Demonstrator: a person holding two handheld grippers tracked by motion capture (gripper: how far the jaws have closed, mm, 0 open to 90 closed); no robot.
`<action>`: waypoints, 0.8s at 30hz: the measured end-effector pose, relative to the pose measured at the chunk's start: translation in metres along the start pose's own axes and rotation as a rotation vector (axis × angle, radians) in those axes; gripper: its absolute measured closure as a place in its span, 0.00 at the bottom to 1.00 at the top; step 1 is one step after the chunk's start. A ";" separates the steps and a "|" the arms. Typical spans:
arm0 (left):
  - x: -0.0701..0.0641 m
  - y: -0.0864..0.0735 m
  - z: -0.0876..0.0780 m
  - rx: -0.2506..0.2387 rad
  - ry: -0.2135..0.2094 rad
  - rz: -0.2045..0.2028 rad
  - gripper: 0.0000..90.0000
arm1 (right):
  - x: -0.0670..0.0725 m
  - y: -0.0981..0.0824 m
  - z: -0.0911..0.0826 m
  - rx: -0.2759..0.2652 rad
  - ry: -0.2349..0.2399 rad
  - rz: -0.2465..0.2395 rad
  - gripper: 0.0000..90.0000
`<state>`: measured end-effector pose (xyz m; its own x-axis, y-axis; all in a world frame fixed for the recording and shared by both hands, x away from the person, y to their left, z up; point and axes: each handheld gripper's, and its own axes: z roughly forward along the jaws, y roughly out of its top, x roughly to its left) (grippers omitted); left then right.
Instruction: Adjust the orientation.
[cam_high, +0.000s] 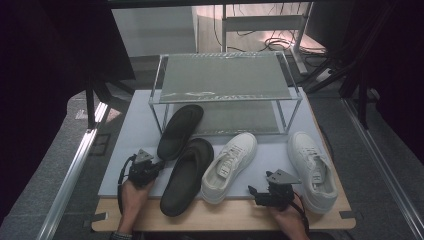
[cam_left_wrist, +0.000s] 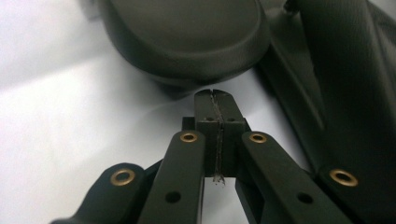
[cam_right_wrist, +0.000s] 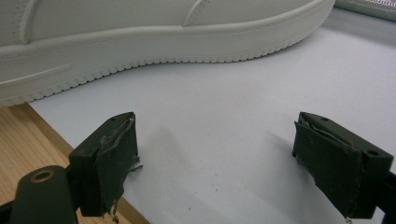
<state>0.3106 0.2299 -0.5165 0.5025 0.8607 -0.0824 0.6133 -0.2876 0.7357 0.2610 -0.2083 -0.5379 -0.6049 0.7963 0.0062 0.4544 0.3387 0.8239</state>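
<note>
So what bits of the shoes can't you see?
- Far black slipper: toe end hidden under the clear rack, high view.
- Near black slipper: cut off by the frame edge, left gripper view.
- White sneaker: top cut off, right gripper view.
- Sneaker: logo too small, high view.

A two-tier wire-framed shoe rack (cam_high: 225, 77) stands at the far end of a grey mat (cam_high: 135, 145) on a wooden table (cam_high: 230, 217), a second white sneaker (cam_high: 312, 170) lying near the mat's right edge.
</note>
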 end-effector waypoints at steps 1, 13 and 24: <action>-0.001 0.002 0.002 0.004 0.002 0.005 1.00 | 0.000 0.000 0.000 0.000 0.000 0.000 0.16; -0.003 0.020 0.019 0.025 0.004 0.021 0.99 | 0.000 0.000 0.000 -0.001 0.002 0.001 0.16; -0.002 0.019 0.011 0.004 -0.012 0.021 0.99 | 0.000 0.000 0.000 0.000 0.000 0.000 0.16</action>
<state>0.3281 0.2186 -0.5093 0.5227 0.8492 -0.0748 0.6050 -0.3077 0.7344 0.2610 -0.2083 -0.5379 -0.6049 0.7963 0.0064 0.4544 0.3386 0.8240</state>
